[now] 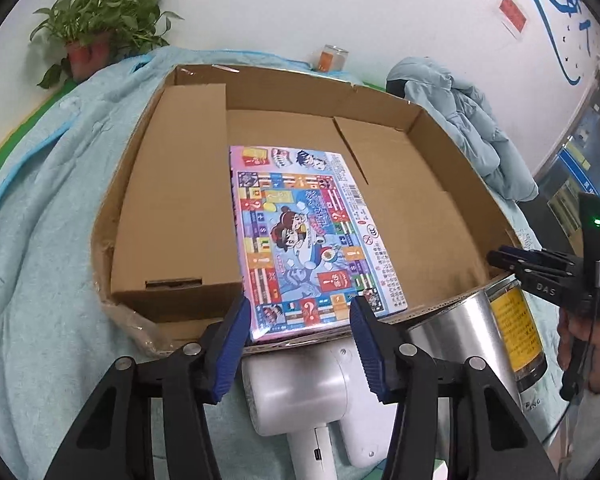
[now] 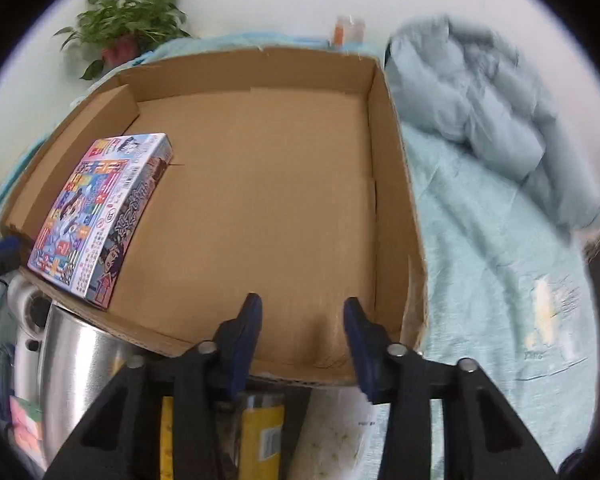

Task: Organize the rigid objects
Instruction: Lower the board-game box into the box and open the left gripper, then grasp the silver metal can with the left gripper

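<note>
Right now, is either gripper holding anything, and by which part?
Nothing is held. The left gripper is open just short of the game box, and the right gripper is open over the cardboard tray.

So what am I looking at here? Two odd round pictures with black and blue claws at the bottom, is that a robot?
No robot: a person holds a two-finger gripper in each hand, each with a wide-angle camera looking along its fingers. One picture comes from the left gripper, the other from the right gripper. Both are open and hold nothing. Ahead is a shallow cardboard box on a light blue cloth. Inside lies a colourful game box, beside a plain brown carton. Outside the near edge are a shiny metal can and a white appliance.
</note>
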Tool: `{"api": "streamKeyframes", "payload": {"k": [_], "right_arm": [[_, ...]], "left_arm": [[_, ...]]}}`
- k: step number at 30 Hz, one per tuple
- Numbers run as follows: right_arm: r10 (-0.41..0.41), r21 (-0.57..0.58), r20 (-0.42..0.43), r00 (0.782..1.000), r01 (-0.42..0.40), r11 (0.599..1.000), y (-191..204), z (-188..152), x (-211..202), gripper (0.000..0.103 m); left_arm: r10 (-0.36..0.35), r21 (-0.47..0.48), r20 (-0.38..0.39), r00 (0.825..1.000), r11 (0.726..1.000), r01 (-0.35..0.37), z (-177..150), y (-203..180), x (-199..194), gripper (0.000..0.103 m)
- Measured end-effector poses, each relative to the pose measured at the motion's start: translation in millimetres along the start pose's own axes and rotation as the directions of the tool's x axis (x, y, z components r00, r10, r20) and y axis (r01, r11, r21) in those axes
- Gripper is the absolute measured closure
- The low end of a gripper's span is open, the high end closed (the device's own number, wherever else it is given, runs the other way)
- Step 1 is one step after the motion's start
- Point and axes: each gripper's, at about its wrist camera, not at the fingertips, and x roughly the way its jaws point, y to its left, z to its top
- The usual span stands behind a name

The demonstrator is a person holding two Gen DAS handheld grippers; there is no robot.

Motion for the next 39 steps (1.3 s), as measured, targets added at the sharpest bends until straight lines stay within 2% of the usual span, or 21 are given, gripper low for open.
{"api": "streamKeyframes", "payload": {"k": [1, 12, 16, 18, 19, 20, 21, 22, 23, 24, 25, 28, 31, 34, 37, 39], "right_arm": [[-0.002, 0.004, 0.003, 1.000, 0.002, 1.000, 1.0, -1.9, -2.9, 0.075], [-0.004, 0.022, -0.009, 1.000, 0.004, 1.000, 4.1, -11.5, -10.9, 0.076], [0.019, 0.039, 0.004, 1.000, -0.019, 0.999, 3.1, -12.8, -16.3, 0.075], [0.044, 0.032, 0.045, 0.998, -0.045, 0.998, 6.7, -14.4, -28.5, 0.075], [0.052, 0.021, 0.078, 0.996, -0.054, 0.998, 10.3, -16.2, -38.6, 0.071], [0.070, -0.003, 0.136, 0.988, -0.071, 0.998, 16.8, -19.9, -55.5, 0.055], [0.079, -0.022, 0.182, 0.980, -0.076, 0.997, 22.7, -24.0, -68.6, 0.040], [0.085, -0.043, 0.235, 0.968, -0.077, 0.996, 28.2, -29.6, -83.3, 0.009], [0.091, -0.063, 0.286, 0.954, -0.076, 0.995, 34.2, -37.0, -98.5, 0.000], [0.115, -0.079, 0.315, 0.942, -0.095, 0.992, 40.4, -47.7, -113.5, 0.001], [0.143, -0.079, 0.313, 0.939, -0.124, 0.989, 42.9, -53.8, -119.2, 0.001], [0.293, -0.037, 0.249, 0.923, -0.294, 0.955, 51.0, -82.7, -122.5, 0.001], [0.399, 0.041, 0.181, 0.899, -0.412, 0.910, 59.3, -110.9, -111.5, 0.001], [0.458, 0.142, 0.123, 0.881, -0.472, 0.870, 65.4, -129.1, -92.7, 0.000], [0.498, 0.222, 0.083, 0.863, -0.503, 0.835, 67.2, -129.1, -70.7, 0.001], [0.486, 0.227, 0.072, 0.871, -0.489, 0.842, 71.8, -124.7, -61.5, 0.001]], "left_arm": [[0.003, -0.004, -0.002, 1.000, 1.000, -0.003, -1.1, 1.3, -1.0, 0.054], [0.014, -0.003, -0.010, 1.000, 1.000, -0.014, -3.2, 10.1, -12.2, 0.057], [0.029, 0.024, 0.018, 0.999, 0.999, -0.029, -1.5, 9.7, -18.5, 0.057], [0.042, 0.042, 0.061, 0.997, 0.998, -0.045, -3.2, 4.6, -32.9, 0.056], [0.041, 0.059, 0.095, 0.995, 0.997, -0.047, -5.4, 0.0, -42.9, 0.053], [0.043, 0.085, 0.160, 0.986, 0.995, -0.057, -9.1, -8.0, -60.1, 0.036], [0.055, 0.099, 0.228, 0.972, 0.992, -0.079, -13.4, -15.7, -77.1, 0.010], [0.062, 0.106, 0.289, 0.955, 0.990, -0.096, -18.2, -22.1, -92.1, 0.000], [0.057, 0.115, 0.369, 0.928, 0.988, -0.106, -25.5, -30.6, -111.0, 0.000], [0.042, 0.131, 0.402, 0.915, 0.986, -0.103, -30.5, -37.2, -121.8, 0.000], [0.023, 0.149, 0.406, 0.914, 0.985, -0.091, -34.7, -43.4, -129.1, 0.000], [-0.019, 0.138, 0.343, 0.939, 0.990, -0.031, -47.3, -52.9, -134.4, 0.000], [-0.074, 0.101, 0.280, 0.957, 0.994, 0.047, -66.7, -57.0, -132.8, 0.000], [-0.068, 0.091, 0.268, 0.961, 0.995, 0.045, -89.4, -62.9, -133.1, 0.000], [-0.055, 0.079, 0.247, 0.968, 0.996, 0.036, -106.7, -66.9, -130.8, 0.000], [-0.058, 0.081, 0.229, 0.972, 0.996, 0.040, -115.7, -70.2, -129.9, 0.000]]}}
